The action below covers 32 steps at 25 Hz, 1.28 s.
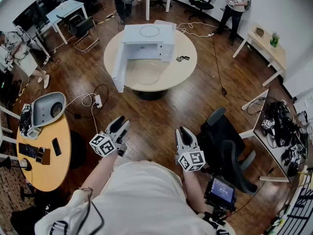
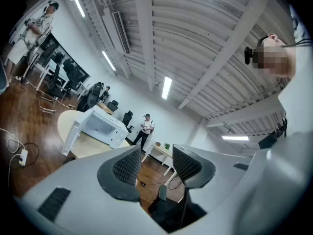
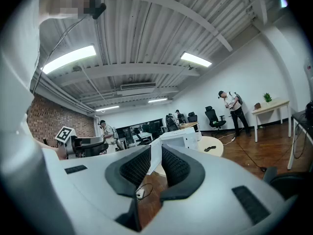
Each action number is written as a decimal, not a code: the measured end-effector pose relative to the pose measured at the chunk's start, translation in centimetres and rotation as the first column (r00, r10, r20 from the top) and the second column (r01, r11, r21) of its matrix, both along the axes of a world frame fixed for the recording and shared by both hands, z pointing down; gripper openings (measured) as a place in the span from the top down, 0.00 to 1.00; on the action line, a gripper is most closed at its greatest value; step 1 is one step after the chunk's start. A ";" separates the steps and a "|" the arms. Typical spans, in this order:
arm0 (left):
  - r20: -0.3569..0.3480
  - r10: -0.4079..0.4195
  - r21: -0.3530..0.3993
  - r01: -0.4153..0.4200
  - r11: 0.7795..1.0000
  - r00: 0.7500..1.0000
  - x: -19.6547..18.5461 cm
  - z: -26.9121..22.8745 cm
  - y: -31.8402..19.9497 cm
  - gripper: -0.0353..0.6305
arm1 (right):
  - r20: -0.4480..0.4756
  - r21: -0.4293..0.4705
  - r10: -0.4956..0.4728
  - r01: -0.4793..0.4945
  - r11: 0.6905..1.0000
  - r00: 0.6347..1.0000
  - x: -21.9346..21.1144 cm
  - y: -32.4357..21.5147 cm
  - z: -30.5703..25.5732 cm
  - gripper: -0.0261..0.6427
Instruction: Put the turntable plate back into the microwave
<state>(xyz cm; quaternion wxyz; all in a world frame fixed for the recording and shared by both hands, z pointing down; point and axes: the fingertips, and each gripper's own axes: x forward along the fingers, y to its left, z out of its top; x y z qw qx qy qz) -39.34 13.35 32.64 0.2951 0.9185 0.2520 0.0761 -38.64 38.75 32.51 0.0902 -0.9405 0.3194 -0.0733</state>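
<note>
Two empty grippers held near the body, approach not begun: left gripper [image 1: 120, 124] spread wide, right gripper [image 1: 185, 134] barely parted; turntable plate [image 1: 145, 74] lies before open microwave [image 1: 149, 42] on far table [image 1: 188, 58]

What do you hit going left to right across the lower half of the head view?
Yellow table → left gripper → right gripper → black chair → desk.

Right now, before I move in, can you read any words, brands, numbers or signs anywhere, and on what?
No text can be read in any view.
The microwave: no legible brand or label.
The small lit screen: too small to read.
The marker cubes: black-and-white square patterns only, no letters.
</note>
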 end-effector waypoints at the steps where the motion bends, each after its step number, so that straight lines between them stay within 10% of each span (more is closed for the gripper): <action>1: 0.000 -0.001 0.004 0.001 1.000 1.000 0.1 0.1 -0.1 0.64 | 0.000 0.002 0.002 -0.002 1.000 1.000 0.1 0.1 -0.1 0.89; 20: 0.060 -0.085 0.011 0.084 0.996 0.995 1.8 1.6 -0.9 0.64 | 0.041 -0.005 -0.040 0.040 0.999 0.998 4.2 -0.3 1.2 0.89; 32: 0.078 -0.092 0.003 0.092 0.996 0.993 11.5 3.2 -4.8 0.64 | 0.073 -0.023 -0.059 0.061 0.998 0.996 14.2 -5.0 1.5 0.89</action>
